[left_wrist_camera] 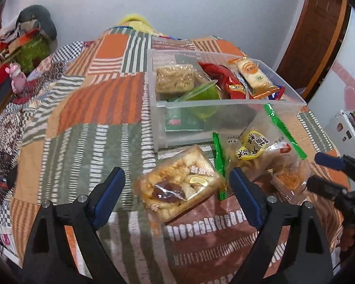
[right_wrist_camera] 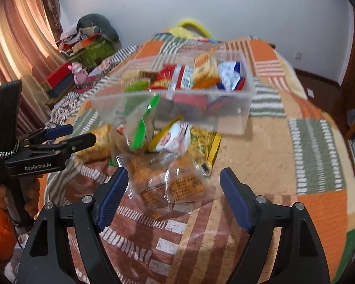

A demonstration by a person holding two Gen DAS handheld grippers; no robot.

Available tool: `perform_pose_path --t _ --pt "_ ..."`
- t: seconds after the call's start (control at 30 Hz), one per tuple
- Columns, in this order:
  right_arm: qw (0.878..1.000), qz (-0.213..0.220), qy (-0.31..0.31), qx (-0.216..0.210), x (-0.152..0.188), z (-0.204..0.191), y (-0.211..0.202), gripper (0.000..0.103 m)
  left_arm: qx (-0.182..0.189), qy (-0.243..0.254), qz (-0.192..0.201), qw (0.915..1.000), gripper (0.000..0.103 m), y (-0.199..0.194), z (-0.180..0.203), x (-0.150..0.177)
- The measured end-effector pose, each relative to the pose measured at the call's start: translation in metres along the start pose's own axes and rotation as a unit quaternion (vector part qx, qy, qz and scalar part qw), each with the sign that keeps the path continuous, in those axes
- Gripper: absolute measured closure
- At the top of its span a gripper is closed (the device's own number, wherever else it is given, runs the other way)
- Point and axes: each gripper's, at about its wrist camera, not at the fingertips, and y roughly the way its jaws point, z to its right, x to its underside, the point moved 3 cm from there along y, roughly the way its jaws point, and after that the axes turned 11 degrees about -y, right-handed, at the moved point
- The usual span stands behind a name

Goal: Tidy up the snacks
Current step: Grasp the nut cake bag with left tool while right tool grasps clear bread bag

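Patchwork bedspread (left_wrist_camera: 87, 108) lies bare leftward. Left gripper (left_wrist_camera: 177, 187), spread wide, straddles a nut-snack packet (left_wrist_camera: 179, 184) without gripping. Green-sealed bag (left_wrist_camera: 255, 144) leans on the clear bin (left_wrist_camera: 227, 105). Right gripper (right_wrist_camera: 172, 189), also wide apart, frames a clear pastry packet (right_wrist_camera: 172, 187).

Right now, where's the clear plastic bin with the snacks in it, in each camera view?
Left wrist: the clear plastic bin sits upper right of centre, beyond the open left gripper.
Right wrist: the bin is at upper centre, blurred, beyond the open right gripper.
Shared landmark: the pink toy.
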Motion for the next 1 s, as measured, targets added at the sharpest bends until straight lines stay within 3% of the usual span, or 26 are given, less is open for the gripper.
perform_pose_path --t 0.2,0.37,0.57,0.67,1.0 --pt "1.000 -0.023 -0.012 -0.014 0.002 -0.009 0.021 0.024 -0.002 -0.009 -0.009 0.9999 0.012 0.020 0.000 -0.001" --pt "0.999 -0.023 -0.017 -0.014 0.003 -0.011 0.028 0.017 0.007 -0.031 -0.021 0.9993 0.011 0.033 -0.006 0.001" --pt "0.999 -0.024 -0.026 -0.009 0.005 -0.012 0.030 0.016 0.002 -0.034 -0.030 0.9990 0.013 0.046 -0.005 0.005" --pt "0.999 -0.023 -0.033 -0.005 0.006 -0.013 0.029 0.024 0.001 -0.031 -0.026 0.9992 0.022 0.045 -0.006 0.005" --pt "0.999 -0.005 -0.037 -0.002 0.006 -0.011 0.018 0.044 0.000 0.013 0.003 0.9999 0.025 0.016 0.006 0.015"
